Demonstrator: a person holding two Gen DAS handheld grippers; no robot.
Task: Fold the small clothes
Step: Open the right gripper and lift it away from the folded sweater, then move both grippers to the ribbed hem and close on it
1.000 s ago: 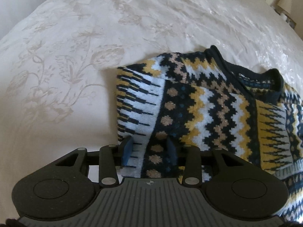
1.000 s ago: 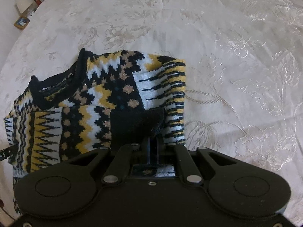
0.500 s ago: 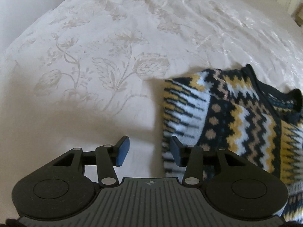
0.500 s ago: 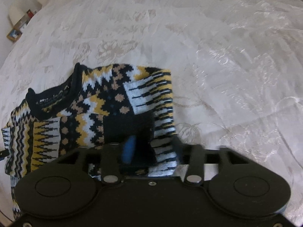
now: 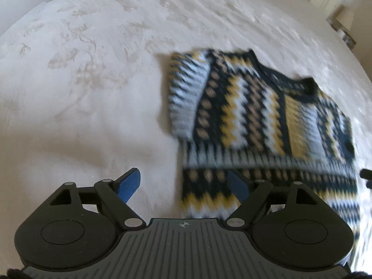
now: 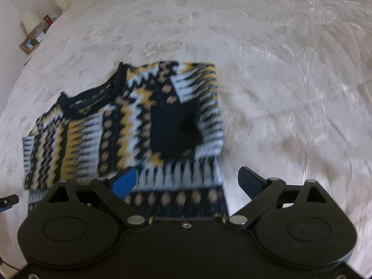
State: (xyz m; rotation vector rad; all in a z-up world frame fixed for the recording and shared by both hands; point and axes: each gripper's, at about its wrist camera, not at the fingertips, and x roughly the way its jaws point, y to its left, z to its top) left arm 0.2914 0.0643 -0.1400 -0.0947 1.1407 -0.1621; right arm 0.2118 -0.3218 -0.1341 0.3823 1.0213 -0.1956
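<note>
Two grippers, both spread, neither holding anything. From your left wrist: your left gripper (image 5: 184, 183) has its jaws opening, blue pads wide apart, nothing pinched; the left pad sits over bare bedspread (image 5: 93, 107), the right pad over the lower left corner of the sweater (image 5: 260, 121). Sweater lies flat on the cream floral bedspread, right of centre, both sleeves folded in over the body, dark collar toward the far right. Frame is motion-blurred. From your right wrist: your right gripper (image 6: 190, 182) also has its jaws opening, nothing between the pads is gripped; the left pad hangs over the sweater's (image 6: 130, 125) hem, the right pad over the bare bedspread (image 6: 279, 69). Sweater sits left of centre, a dark cuff patch lying on its right side. Small nightstand (image 6: 34, 34) with clutter shows at the far left edge.
</note>
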